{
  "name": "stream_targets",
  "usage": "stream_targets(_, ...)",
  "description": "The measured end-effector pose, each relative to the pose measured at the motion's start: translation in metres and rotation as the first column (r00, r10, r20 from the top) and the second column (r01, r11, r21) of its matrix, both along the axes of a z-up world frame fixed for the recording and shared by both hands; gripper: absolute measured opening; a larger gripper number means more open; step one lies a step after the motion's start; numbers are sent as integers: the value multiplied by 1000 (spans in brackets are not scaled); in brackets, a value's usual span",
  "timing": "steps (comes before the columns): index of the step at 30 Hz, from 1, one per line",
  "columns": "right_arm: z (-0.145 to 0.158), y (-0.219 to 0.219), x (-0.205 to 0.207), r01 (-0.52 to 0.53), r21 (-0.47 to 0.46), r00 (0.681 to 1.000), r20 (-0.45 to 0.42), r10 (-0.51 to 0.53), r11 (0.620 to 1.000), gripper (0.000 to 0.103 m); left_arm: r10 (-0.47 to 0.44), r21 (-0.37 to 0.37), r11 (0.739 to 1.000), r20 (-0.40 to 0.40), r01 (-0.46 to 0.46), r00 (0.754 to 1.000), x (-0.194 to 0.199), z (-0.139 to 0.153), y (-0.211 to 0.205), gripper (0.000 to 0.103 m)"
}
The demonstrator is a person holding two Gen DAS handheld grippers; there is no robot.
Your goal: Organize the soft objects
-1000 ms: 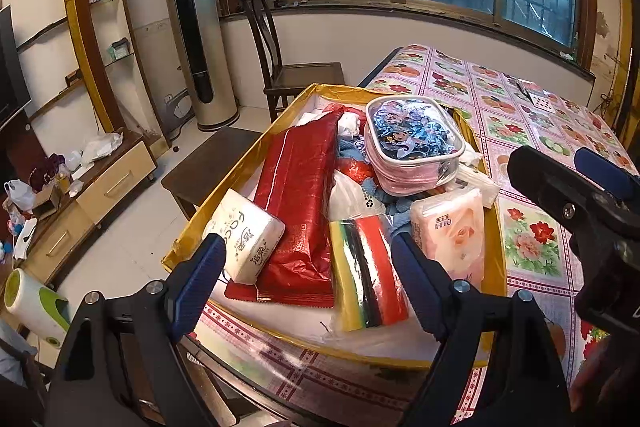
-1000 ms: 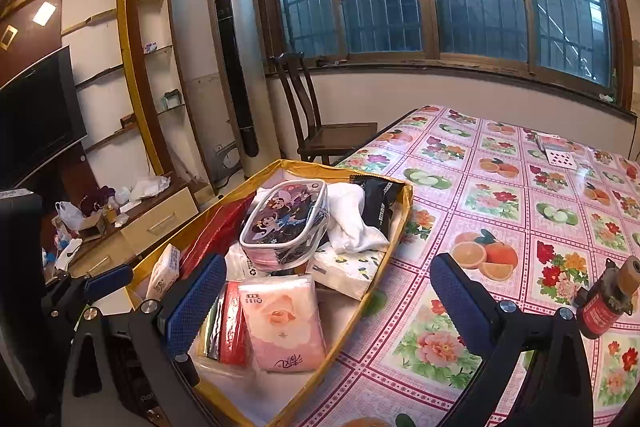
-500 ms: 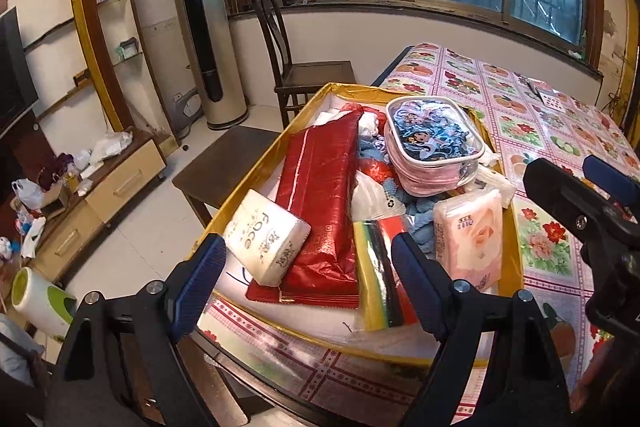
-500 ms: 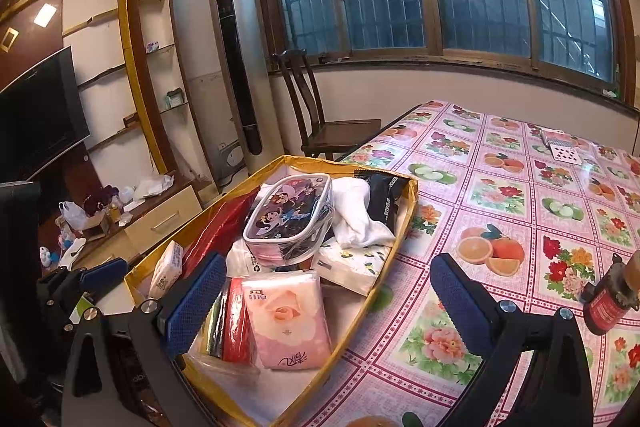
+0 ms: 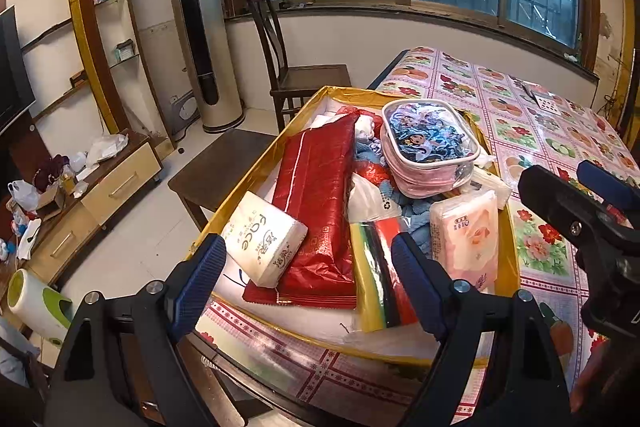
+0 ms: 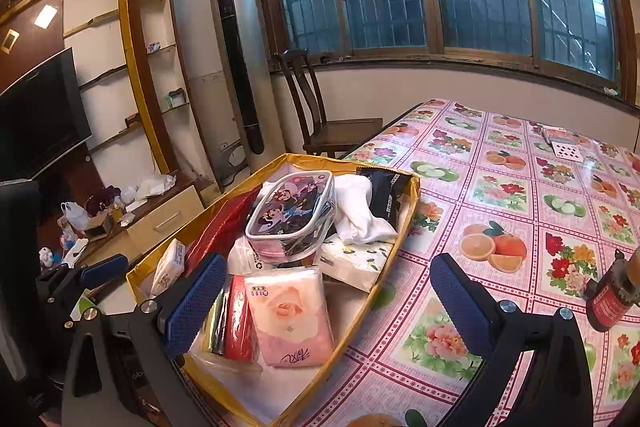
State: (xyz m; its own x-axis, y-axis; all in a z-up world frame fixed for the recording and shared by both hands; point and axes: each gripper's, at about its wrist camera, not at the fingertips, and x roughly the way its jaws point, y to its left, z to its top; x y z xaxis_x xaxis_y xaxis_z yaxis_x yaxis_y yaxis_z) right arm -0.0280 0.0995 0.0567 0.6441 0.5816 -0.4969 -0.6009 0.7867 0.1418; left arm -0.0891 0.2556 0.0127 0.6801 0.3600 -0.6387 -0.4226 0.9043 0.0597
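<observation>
One word reads clearly — "Face" — on the white tissue pack (image 5: 264, 239).

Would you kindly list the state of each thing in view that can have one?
left gripper: open, empty.
right gripper: open, empty.
gold box: open-topped, full of soft goods.
cartoon pouch: closed, lying on top of the pile.
pink tissue pack: sealed, lying flat.
white tissue pack: sealed, tilted on the red packet.

Gold-rimmed shallow box (image 5: 256, 163) on table edge, holding soft goods:
- red foil pack (image 5: 316, 203), lying lengthwise
- white tissue pack (image 5: 264, 237), overlapping it
- clear cartoon pouch (image 5: 428, 147), topmost
- pink rose tissue pack (image 6: 290, 315), flat at near end
- striped sponges (image 5: 380, 283), beside it
- white cloth (image 6: 356, 207)
- black packet (image 6: 386, 193), propped against the far rim
</observation>
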Motion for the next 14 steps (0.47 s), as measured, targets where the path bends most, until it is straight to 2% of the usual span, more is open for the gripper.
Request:
stream_targets(3,-1,0,0,1,-1,1000,2,-1,1000,103,3,49,999,9,-3,1000,-1,1,-5,85)
stream_targets(6,-1,-3,1,1,2,1000,0,-1,1000,103,-16,32,999,20,16,1000,-1,1,-6,92)
stream_targets(14,-1,-8,1,3,12,1000,-6,-3,1000,103,-9,56,998,31,7,999,-3,1,-9,93)
